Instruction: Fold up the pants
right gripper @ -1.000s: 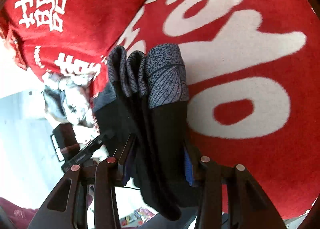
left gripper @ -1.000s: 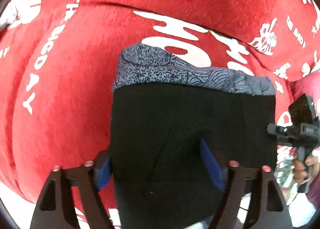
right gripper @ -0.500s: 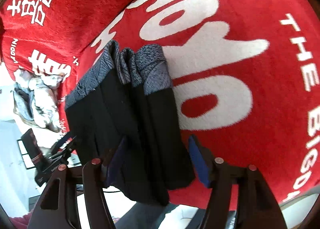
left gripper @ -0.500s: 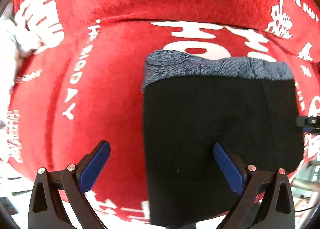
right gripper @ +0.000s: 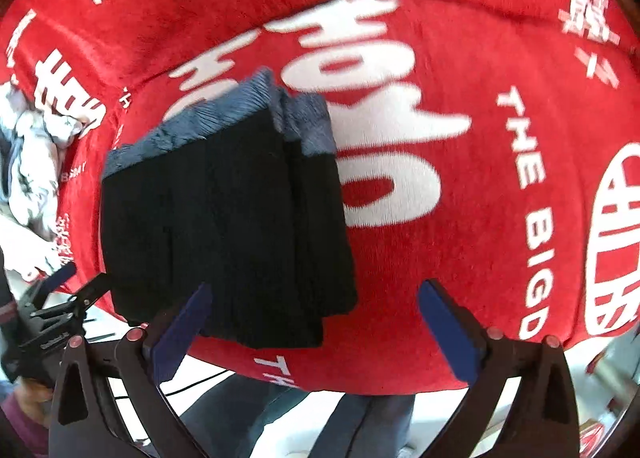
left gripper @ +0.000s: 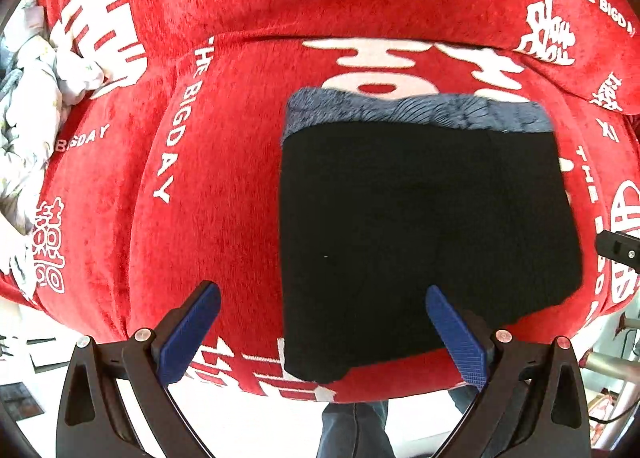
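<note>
With both my left gripper and right gripper spread wide and empty, I'd lift straight off the folded pants ahead.

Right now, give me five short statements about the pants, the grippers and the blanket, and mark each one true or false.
1. The pants lie folded on the red blanket. True.
2. The left gripper is clamped on the pants. False: its jaws stand wide apart and hold nothing.
3. The right gripper is open. True.
4. The pants' grey patterned waistband lies at the edge nearest the grippers. False: it lies at the far edge, away from them.
5. A crumpled white cloth lies on top of the pants. False: it lies apart, at the blanket's left edge.
</note>
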### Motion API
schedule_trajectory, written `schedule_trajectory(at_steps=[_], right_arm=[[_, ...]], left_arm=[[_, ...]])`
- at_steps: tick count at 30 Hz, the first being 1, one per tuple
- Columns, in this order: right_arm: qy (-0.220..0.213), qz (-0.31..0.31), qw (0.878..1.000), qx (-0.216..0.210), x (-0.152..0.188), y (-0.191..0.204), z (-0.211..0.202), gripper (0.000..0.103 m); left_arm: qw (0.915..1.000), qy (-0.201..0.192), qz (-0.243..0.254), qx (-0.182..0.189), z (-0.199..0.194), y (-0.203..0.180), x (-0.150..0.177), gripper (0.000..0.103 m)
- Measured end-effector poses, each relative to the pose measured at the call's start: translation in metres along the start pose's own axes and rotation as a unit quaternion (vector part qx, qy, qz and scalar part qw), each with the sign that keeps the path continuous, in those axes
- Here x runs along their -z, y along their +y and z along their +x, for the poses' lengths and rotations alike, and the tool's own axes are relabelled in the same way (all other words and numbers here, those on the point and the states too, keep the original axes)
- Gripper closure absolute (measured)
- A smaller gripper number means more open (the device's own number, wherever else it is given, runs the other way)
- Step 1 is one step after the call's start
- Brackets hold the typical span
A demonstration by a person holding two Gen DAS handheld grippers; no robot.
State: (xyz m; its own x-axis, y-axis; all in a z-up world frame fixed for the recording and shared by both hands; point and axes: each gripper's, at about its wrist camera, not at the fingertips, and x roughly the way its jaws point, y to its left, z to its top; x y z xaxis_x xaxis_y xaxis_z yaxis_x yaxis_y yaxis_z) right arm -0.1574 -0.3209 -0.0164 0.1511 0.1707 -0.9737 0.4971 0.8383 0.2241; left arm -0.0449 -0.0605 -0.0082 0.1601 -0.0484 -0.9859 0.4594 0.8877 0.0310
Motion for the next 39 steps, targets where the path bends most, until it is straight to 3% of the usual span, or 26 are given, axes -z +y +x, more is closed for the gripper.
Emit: schedule_trajectory(at_steps=[7,19,39], right_arm=[[-0.018,-0.001,0.997,0.072,0.004,0.030,-0.038,0.000],[0.001,-0.033,0.998,0.061,0.008,0.086,-0.074,0.000],[0.009,-0.048,0.995,0.087,0.009,0.104,-0.099,0.000]], left_arm=[[0.9998,-0.004,-0.009,-0.020,-0.038,-0.007,-0.003,0.000],[0.9997,-0.007,-0.018,-0.014,-0.084,-0.006,-0.006,0.000],[0.9998,0.003,-0.018,-0.013,-0.110,-0.003,-0.004,0.000]])
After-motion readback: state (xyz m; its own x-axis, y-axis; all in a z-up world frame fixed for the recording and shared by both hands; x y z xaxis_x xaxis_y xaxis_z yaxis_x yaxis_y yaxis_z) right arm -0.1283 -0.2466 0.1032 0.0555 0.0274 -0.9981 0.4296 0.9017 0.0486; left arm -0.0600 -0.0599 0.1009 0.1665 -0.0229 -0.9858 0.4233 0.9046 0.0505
